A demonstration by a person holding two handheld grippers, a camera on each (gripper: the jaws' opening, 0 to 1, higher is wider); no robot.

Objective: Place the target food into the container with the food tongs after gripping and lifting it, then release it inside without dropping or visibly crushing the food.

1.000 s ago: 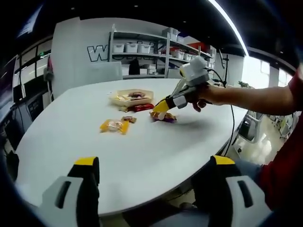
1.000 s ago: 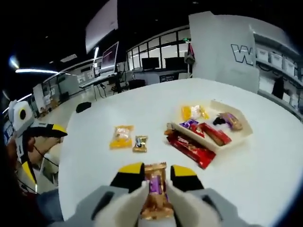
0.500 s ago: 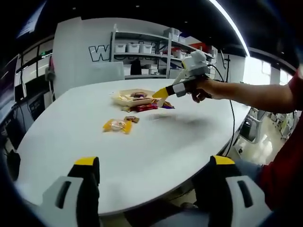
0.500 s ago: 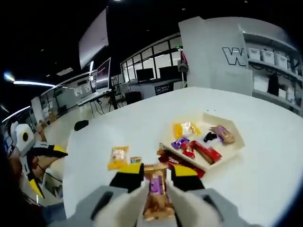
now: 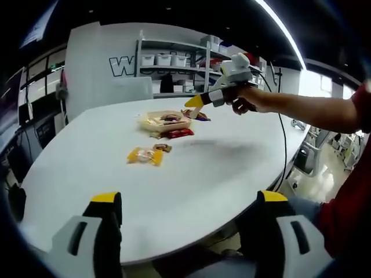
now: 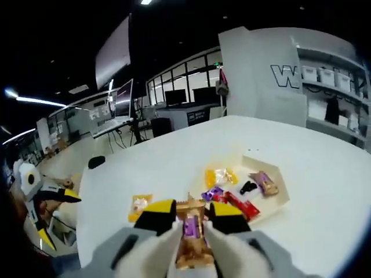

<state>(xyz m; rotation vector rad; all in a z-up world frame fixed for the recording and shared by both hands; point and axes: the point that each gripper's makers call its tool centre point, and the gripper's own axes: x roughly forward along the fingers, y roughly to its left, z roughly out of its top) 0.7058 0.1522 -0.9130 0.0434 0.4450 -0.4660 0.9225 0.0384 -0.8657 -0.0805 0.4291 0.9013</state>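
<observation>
My right gripper point(image 6: 191, 209) is shut on a brown and purple wrapped snack point(image 6: 190, 237) and holds it in the air just short of the shallow beige tray point(image 6: 282, 194). The tray holds a yellow packet point(image 6: 219, 175), a red bar point(image 6: 240, 205) and other wrapped snacks. In the left gripper view the right gripper point(image 5: 196, 110) hovers with the snack point(image 5: 202, 116) over the tray's point(image 5: 164, 123) right end, held by a person's hand. My left gripper point(image 5: 189, 200) hangs open and empty at the table's near edge.
On the white round table point(image 5: 174, 185) a yellow packet point(image 5: 145, 155), a small packet point(image 5: 160, 147) and a red bar point(image 5: 178, 133) lie near the tray. Shelves with bins point(image 5: 174, 61) stand behind the table. Desks with monitors point(image 6: 174, 98) line the far side.
The right gripper has risen from the table with the snack and moved towards the tray, now hovering at its end. The left gripper has stayed put.
</observation>
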